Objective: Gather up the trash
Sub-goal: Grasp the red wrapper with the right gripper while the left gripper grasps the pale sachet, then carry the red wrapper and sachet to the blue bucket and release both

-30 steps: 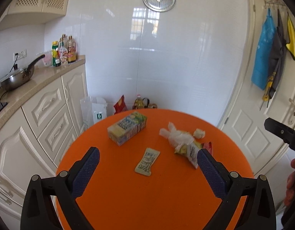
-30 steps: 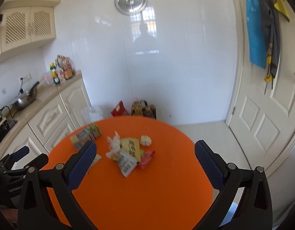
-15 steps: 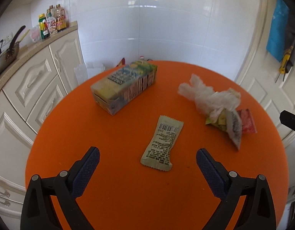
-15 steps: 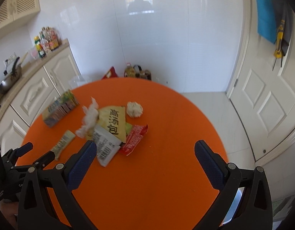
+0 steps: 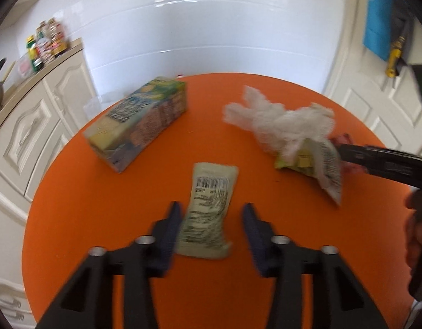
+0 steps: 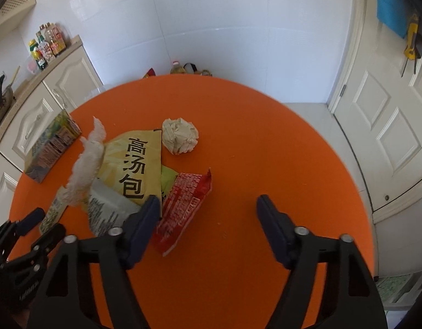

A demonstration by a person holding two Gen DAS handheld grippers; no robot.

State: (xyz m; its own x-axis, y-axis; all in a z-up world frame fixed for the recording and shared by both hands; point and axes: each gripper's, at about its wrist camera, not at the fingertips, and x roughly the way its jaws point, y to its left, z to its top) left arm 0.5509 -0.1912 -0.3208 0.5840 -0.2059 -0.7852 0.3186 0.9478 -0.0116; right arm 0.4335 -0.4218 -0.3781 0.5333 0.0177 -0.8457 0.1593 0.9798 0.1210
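Trash lies on a round orange table (image 5: 101,205). My left gripper (image 5: 211,213) is open low over the table, its jaws on either side of a pale green sachet (image 5: 208,213) with a barcode, not closed on it. A juice carton (image 5: 139,126) lies at the back left. A white plastic bag (image 5: 279,126) tops a pile of wrappers. My right gripper (image 6: 206,205) is open, its left finger by a red wrapper (image 6: 183,208). The right wrist view also shows a yellow soup packet (image 6: 136,164) and a crumpled paper ball (image 6: 179,135).
White kitchen cabinets (image 5: 24,137) stand left of the table, with bottles (image 5: 46,44) on the counter. A white door (image 6: 389,126) is at the right. Bottles and bags (image 6: 183,68) sit on the floor behind the table. The table (image 6: 265,150) has bare surface at the right.
Both grippers have moved down and forward toward the table. My left jaws have narrowed around the green sachet. My right jaws have narrowed and come next to the red wrapper.
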